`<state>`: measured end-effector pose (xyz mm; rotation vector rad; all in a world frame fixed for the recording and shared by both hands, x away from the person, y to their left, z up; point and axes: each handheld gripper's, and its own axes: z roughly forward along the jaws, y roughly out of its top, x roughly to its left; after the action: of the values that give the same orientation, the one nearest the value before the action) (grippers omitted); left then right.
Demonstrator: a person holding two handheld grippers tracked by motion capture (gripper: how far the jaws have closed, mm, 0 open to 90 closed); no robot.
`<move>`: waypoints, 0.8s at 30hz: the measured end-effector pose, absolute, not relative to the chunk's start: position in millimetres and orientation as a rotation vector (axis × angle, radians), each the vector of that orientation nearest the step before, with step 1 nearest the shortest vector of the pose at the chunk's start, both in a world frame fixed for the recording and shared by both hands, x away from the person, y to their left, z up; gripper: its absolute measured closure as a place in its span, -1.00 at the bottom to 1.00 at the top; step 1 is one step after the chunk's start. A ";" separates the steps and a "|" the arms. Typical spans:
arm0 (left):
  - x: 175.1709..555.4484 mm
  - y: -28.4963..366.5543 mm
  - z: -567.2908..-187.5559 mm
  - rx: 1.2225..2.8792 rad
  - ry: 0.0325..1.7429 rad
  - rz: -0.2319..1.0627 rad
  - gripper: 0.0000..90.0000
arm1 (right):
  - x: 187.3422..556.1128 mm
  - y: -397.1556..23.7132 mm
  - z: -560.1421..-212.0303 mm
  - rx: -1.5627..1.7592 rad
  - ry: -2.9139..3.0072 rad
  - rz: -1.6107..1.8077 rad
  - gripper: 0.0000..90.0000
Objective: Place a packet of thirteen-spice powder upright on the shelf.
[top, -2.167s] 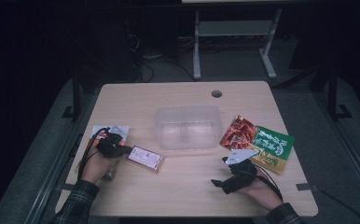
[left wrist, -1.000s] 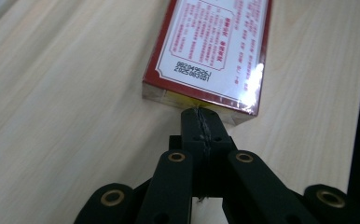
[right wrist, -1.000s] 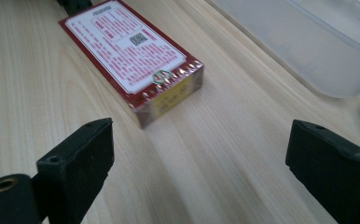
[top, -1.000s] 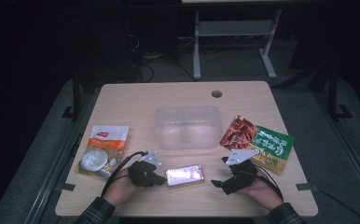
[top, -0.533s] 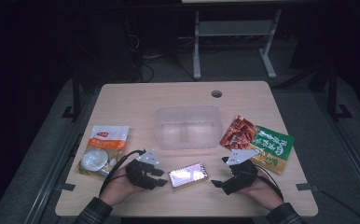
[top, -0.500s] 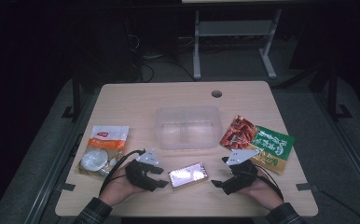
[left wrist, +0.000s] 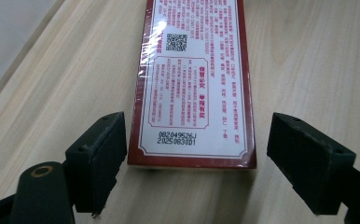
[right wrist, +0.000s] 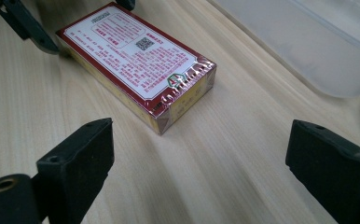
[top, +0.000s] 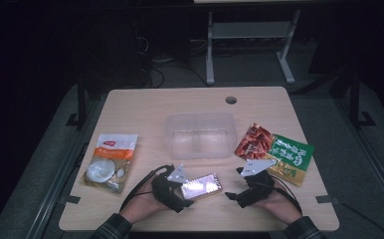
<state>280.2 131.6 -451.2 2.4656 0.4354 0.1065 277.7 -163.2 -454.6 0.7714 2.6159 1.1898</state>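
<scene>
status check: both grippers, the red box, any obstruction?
Left gripper open, jaws astride the red box, not clamped. Right gripper open, short of it. Box flat on table. Nothing between box and clear bin.

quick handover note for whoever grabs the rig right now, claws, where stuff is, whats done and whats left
Left claw: open, jaws either side of the near end of the red box, not closed on it.
Right claw: open, empty, pointed at the box's other end.
The box lies flat on the table, in front of the clear container, which looks empty.
Snack packets lie right of the container, the white-and-orange pouch to its left.
Done: nothing binned yet.
Left: probably grip the box and load the container.
</scene>
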 end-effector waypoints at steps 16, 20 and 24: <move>283.0 128.7 -458.0 2.472 0.453 0.097 -0.31 | 277.6 -163.8 -454.2 0.769 2.617 1.188 -0.84; 282.1 128.4 -458.3 2.466 0.459 0.101 -0.30 | 276.9 -164.2 -454.4 0.755 2.622 1.192 -0.84; 283.5 131.0 -457.2 2.455 0.464 0.077 -0.29 | 276.6 -164.6 -453.0 0.768 2.625 1.207 -0.84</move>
<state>283.5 131.0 -457.2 2.4547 0.4643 0.0768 276.6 -164.6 -453.0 0.7676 2.6250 1.2066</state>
